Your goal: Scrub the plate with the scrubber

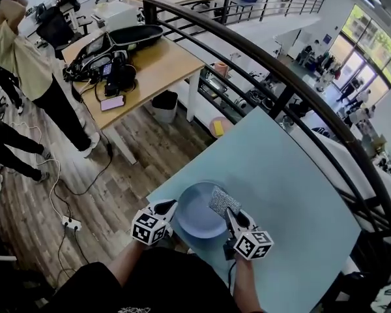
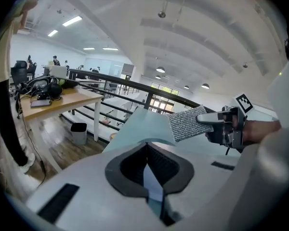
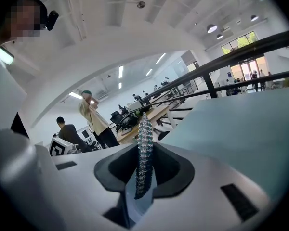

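A round blue-grey plate (image 1: 197, 212) lies near the front edge of the pale blue table (image 1: 287, 175). My left gripper (image 1: 171, 207) is shut on the plate's left rim; in the left gripper view the rim shows as a pale strip (image 2: 151, 183) between the jaws. A silver mesh scrubber (image 1: 223, 201) sits over the plate's right rim, and my right gripper (image 1: 229, 212) is shut on it. The left gripper view shows the scrubber (image 2: 188, 123) flat-on, sticking out of the right gripper (image 2: 206, 120). From the right gripper view the scrubber (image 3: 143, 150) appears edge-on between the jaws.
A dark metal railing (image 1: 274, 70) curves behind the table. Left of it stands a wooden desk (image 1: 143, 70) with bags and a phone, and a bin (image 1: 163, 105) beside it. Two people stand at the far left, one in a beige top (image 1: 16, 57). Cables cross the wooden floor (image 1: 58, 194).
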A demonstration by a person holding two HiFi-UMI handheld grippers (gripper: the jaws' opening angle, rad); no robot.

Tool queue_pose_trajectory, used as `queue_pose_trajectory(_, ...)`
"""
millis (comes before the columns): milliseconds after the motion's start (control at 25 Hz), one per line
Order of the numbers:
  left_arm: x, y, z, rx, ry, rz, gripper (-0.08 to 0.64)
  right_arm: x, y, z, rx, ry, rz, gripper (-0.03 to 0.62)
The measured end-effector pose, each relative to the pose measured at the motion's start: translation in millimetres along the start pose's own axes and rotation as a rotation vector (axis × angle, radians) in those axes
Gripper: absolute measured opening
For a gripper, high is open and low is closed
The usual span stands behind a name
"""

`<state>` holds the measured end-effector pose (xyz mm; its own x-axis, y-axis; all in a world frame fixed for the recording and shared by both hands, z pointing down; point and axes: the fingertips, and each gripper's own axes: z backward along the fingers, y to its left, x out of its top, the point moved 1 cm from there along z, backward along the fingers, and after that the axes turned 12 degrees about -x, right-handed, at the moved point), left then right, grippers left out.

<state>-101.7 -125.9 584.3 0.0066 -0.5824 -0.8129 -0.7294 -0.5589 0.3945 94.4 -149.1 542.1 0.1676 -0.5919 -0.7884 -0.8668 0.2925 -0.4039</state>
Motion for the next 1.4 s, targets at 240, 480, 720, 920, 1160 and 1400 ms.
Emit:
queue_pose_trajectory(240, -27.7, 35.2, -15.3, -0.021, 0.058, 0.142, 0.009, -31.2, -8.7, -24.8, -0.055, 0.075, -0.031, 0.081)
queue_pose_trajectory(480, -51.9, 50.9, -30.2, -0.053, 0.115, 0.245, 0.009, -58.5, -15.5, -42.4, -0.100, 0.124, -0.058, 0.081)
queue_pose_trajectory(720, -56.8, 62.3, -44.1, -0.043, 0.144, 0.240, 0.015, -71.5, -22.1, -50.9, -0.145, 0.147, -0.080, 0.081)
queue_pose_trajectory(920, -59.6, 70.5, -56.4, -0.025, 0.165, 0.237, 0.076, -84.3, -25.5, -53.0, -0.166, 0.172, -0.092, 0.081)
queue_pose_trajectory(1160, -68.4, 71.4, -71.1, -0.013, 0.212, 0.214, 0.084, -94.3, -28.4, -56.4, -0.175, 0.190, -0.107, 0.081)
queue_pose_trajectory(1400, -79.2, 76.5, -81.4, -0.012, 0.253, 0.211, 0.084, -106.1, -27.5, -66.4, -0.148, 0.220, -0.215, 0.081)
